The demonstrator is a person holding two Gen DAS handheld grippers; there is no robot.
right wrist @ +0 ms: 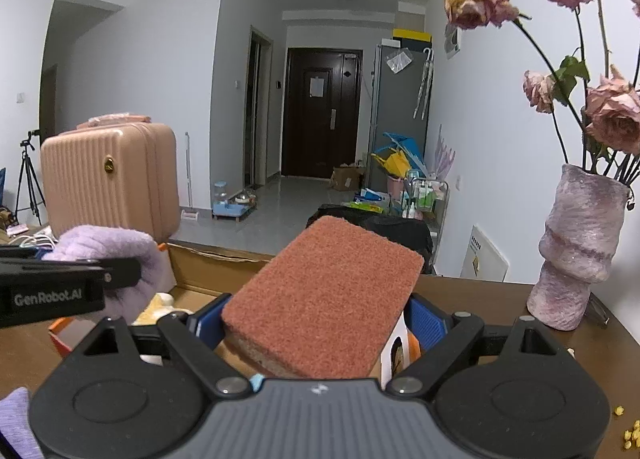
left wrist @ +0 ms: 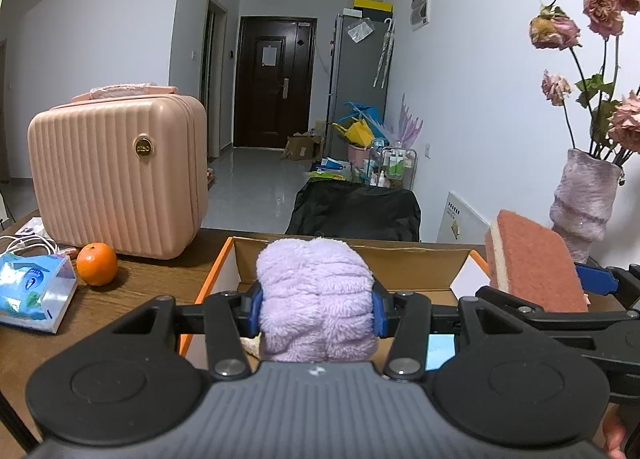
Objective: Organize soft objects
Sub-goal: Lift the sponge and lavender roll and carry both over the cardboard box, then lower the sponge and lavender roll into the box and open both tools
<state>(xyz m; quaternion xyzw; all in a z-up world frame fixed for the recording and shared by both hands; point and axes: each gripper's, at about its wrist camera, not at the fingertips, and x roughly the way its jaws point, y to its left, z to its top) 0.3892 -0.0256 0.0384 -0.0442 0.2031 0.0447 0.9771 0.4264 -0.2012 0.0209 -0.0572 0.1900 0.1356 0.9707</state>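
Observation:
My left gripper (left wrist: 318,309) is shut on a fluffy lilac cloth (left wrist: 316,295) and holds it above the open cardboard box (left wrist: 352,259). My right gripper (right wrist: 316,323) is shut on an orange-brown scouring sponge (right wrist: 324,299), tilted up over the box's right side. The sponge also shows in the left wrist view (left wrist: 536,259), to the right of the cloth. The lilac cloth shows at the left of the right wrist view (right wrist: 116,255). A yellow soft item (right wrist: 160,305) lies inside the box.
A pink ribbed suitcase (left wrist: 116,179) stands on the brown table (left wrist: 152,279) at the left, with an orange (left wrist: 97,263) and a tissue pack (left wrist: 36,291) in front of it. A lilac vase (right wrist: 576,251) of dried roses stands at the right. Yellow crumbs (right wrist: 630,431) lie at the right edge.

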